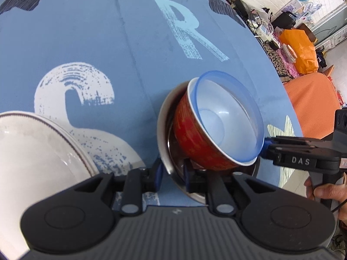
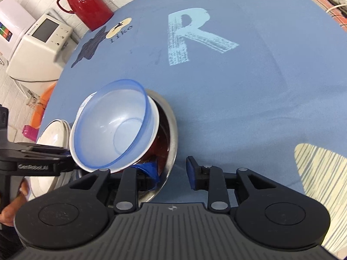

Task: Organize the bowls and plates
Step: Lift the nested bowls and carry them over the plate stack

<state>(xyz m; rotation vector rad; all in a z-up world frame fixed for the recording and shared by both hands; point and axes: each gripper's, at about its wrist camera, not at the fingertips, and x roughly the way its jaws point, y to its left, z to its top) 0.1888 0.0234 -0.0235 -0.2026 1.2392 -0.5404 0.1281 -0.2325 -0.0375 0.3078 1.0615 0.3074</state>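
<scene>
A nest of three bowls sits tilted on the blue printed tabletop point(image 1: 134, 49): a translucent blue plastic bowl point(image 1: 225, 119) lies inside a red bowl point(image 1: 195, 136) with a white interior, and both lean inside a stainless steel bowl point(image 1: 163, 130). In the left wrist view the left gripper point(image 1: 171, 176) has its jaws narrowly parted around the near rim of the steel bowl, one blue pad outside the wall and the other inside; whether they press the metal I cannot tell. The right gripper point(image 1: 265, 149) comes in from the right side, its tip touching the rim of the blue plastic bowl and the red bowl's edge. In the right wrist view that gripper's own jaws stand wide apart: the left blue pad reaches down inside the steel bowl beneath the tilted red bowl, while the right pad hangs over bare cloth outside it, so the steel rim lies between them without being clamped. A white plate point(image 1: 39, 151) with a dark rim line lies just left of the nest.
</scene>
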